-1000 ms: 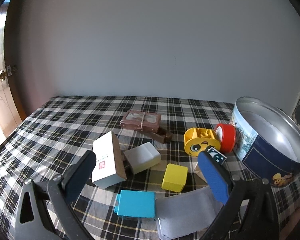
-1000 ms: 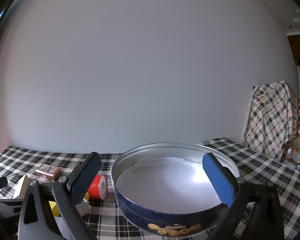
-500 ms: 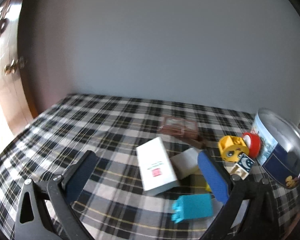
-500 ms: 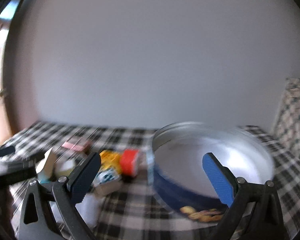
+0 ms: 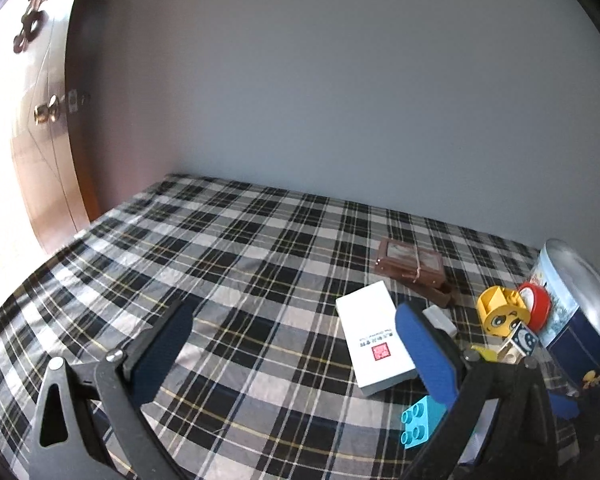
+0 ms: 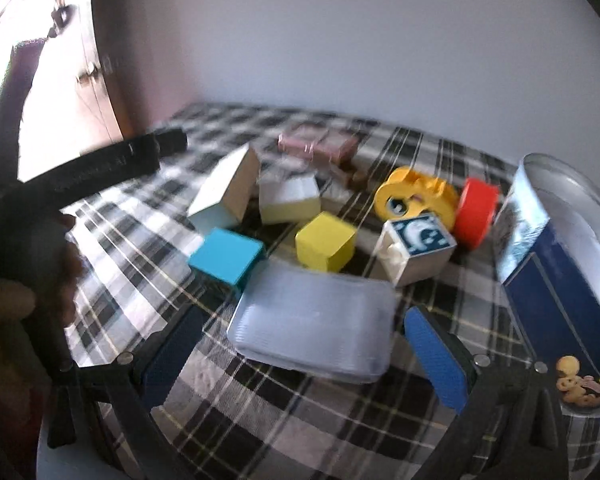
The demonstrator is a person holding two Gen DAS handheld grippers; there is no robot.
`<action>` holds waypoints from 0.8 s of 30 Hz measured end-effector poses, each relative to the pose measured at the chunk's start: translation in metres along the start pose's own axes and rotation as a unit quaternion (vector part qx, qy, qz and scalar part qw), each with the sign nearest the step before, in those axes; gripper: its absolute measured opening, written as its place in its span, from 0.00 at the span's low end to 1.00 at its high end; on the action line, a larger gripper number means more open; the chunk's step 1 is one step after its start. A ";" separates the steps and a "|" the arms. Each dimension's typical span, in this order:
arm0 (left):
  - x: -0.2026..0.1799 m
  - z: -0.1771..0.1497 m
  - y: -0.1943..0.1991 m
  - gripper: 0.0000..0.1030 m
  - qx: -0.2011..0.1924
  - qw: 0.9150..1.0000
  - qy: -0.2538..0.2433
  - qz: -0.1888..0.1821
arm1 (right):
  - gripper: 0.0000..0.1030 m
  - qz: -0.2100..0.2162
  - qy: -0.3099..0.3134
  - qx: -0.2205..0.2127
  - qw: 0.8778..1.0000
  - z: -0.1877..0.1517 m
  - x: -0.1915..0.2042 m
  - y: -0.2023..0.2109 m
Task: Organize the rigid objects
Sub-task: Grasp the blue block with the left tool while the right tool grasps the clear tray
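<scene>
1. The right tongs (image 6: 300, 356) are spread wide and hold nothing; the flat clear plastic case (image 6: 314, 326) lies on the checked surface (image 5: 228, 248) just ahead of them, between the two blue pads.
2. That case looks light, stiff and smooth, so it may slip. Its short edges seem the best place to grip, since its long side looks about as wide as the gap.
3. Behind it lie the blue block (image 6: 226, 256), the yellow cube (image 6: 326, 242), the moon block (image 6: 418, 246), the yellow face brick (image 6: 410, 196), the red roll (image 6: 476, 218), the white box (image 5: 374, 338) and the brown box (image 5: 412, 266), all hard and probably light.
4. The round tin (image 6: 556, 264) stands at the right, open. Its inside appears bare, though motion blur hides most of it.
5. The left tongs (image 5: 292, 352) are also wide and empty, over bare cloth left of the pile.
</scene>
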State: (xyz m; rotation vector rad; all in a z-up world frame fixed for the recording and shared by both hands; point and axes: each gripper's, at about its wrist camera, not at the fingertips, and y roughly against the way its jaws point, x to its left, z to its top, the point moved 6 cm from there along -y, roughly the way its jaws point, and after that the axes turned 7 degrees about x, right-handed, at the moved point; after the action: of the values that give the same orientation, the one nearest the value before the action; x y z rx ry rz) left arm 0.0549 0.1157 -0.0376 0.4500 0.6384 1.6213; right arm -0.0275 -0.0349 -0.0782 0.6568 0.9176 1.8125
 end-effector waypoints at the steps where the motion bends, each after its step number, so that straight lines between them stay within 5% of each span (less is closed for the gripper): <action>1: -0.002 -0.001 0.001 1.00 0.001 1.000 -0.003 -0.003 | 0.99 -0.009 0.002 0.016 1.000 0.000 -0.002 -0.003; 3: -0.007 -0.003 0.001 0.99 0.006 1.000 -0.004 -0.015 | 0.96 -0.021 0.002 0.030 0.999 -0.001 -0.004 -0.003; 4: -0.010 -0.004 0.001 0.99 0.008 1.000 -0.007 -0.020 | 0.85 -0.019 -0.001 0.033 0.999 -0.002 -0.005 -0.004; 8: -0.017 -0.006 0.001 0.99 0.007 0.999 -0.017 -0.027 | 0.83 -0.004 -0.034 0.021 0.999 -0.002 -0.025 0.007; 15: -0.044 -0.024 0.013 0.99 0.027 0.994 -0.040 -0.103 | 0.83 -0.078 -0.061 -0.089 0.991 0.000 -0.069 0.058; 18: -0.070 -0.036 0.017 0.90 0.043 0.988 -0.101 -0.113 | 0.83 -0.118 -0.078 -0.129 0.982 -0.001 -0.086 0.083; 24: -0.085 -0.048 0.001 0.59 0.103 0.981 -0.122 -0.109 | 0.83 -0.125 -0.088 -0.181 0.972 0.001 -0.091 0.117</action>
State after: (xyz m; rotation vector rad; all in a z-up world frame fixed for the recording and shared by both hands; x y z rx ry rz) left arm 0.0375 0.0250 -0.0682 0.6952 0.6484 1.2742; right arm -0.0513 -0.1478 0.0145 0.4402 0.5066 1.6087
